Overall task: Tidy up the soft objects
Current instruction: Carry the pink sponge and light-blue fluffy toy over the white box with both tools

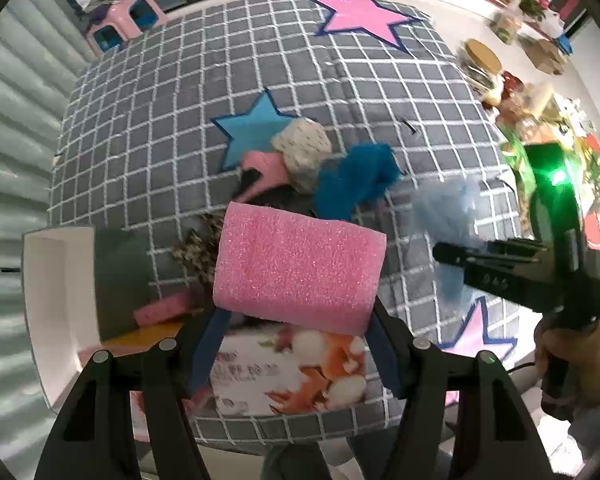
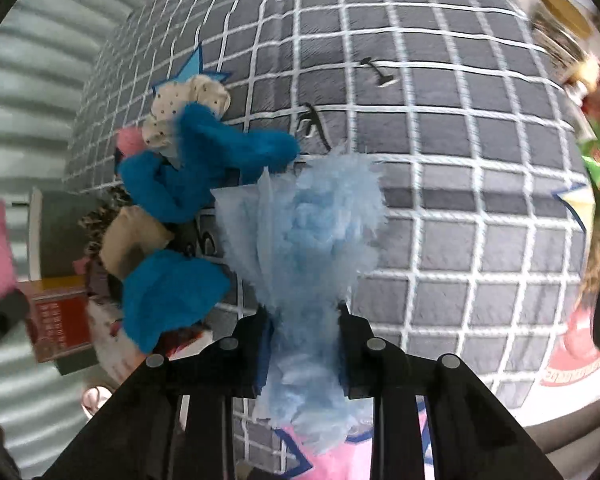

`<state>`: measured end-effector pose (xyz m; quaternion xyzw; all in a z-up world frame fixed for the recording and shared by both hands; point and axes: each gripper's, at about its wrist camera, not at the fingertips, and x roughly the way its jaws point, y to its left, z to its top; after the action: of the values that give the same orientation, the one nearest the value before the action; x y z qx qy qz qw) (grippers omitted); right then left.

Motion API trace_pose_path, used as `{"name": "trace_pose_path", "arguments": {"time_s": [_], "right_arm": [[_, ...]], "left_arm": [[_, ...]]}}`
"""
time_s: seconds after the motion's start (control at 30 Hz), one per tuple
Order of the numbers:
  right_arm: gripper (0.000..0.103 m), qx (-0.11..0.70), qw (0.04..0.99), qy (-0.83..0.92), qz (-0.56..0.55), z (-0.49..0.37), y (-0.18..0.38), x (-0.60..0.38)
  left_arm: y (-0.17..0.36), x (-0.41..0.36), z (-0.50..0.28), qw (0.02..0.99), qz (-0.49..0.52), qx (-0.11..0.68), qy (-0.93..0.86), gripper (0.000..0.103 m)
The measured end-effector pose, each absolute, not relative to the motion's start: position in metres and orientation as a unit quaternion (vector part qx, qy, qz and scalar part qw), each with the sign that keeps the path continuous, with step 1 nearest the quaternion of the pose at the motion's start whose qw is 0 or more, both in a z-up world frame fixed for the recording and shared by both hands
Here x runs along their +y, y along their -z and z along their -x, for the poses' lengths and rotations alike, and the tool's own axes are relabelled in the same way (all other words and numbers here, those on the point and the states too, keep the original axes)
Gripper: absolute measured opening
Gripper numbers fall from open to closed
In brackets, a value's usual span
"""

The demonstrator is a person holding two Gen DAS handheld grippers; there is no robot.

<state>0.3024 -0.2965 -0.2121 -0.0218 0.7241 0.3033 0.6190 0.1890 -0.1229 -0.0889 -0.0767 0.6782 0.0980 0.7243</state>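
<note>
**Both grippers loaded: pink foam L, pale blue fluff R**

Right now the pink foam block [image 1: 298, 270] sits centre of the left wrist frame, directly btwn the fingers of the left gripper [image 1: 300, 320], which is spread wide and pinching the block by its two ends. Below it lies a printed box [image 1: 292, 372]; a white bin [image 1: 60, 300] w/ a small pink sponge [image 1: 162, 310] is at left of frame.

Right gripper [image 2: 302, 344], bottom centre of the right wrist frame, is narrowed and clamped on a light blue fluffy piece [image 2: 312, 220] that fans up past the tips. Seen from the left wrist cam, it reaches in from the right edge, tips pointing left, hand low right.

Pile upper left of the right wrist frame: dark blue plush [image 2: 204, 172], dotted cream cloth [image 2: 188, 100], all on the grey grid blanket [image 2: 460, 160].
</note>
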Motion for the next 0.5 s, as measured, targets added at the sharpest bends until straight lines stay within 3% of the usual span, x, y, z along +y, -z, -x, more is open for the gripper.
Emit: {"name": "trace_pose_path", "arguments": {"time_s": [0.5], "right_arm": [[0.028, 0.726, 0.625, -0.282, -0.048, -0.229, 0.149, -0.285]], "left_arm": [[0.056, -0.123, -0.124, 0.767, 0.054, 0.639, -0.038, 0.069]]}}
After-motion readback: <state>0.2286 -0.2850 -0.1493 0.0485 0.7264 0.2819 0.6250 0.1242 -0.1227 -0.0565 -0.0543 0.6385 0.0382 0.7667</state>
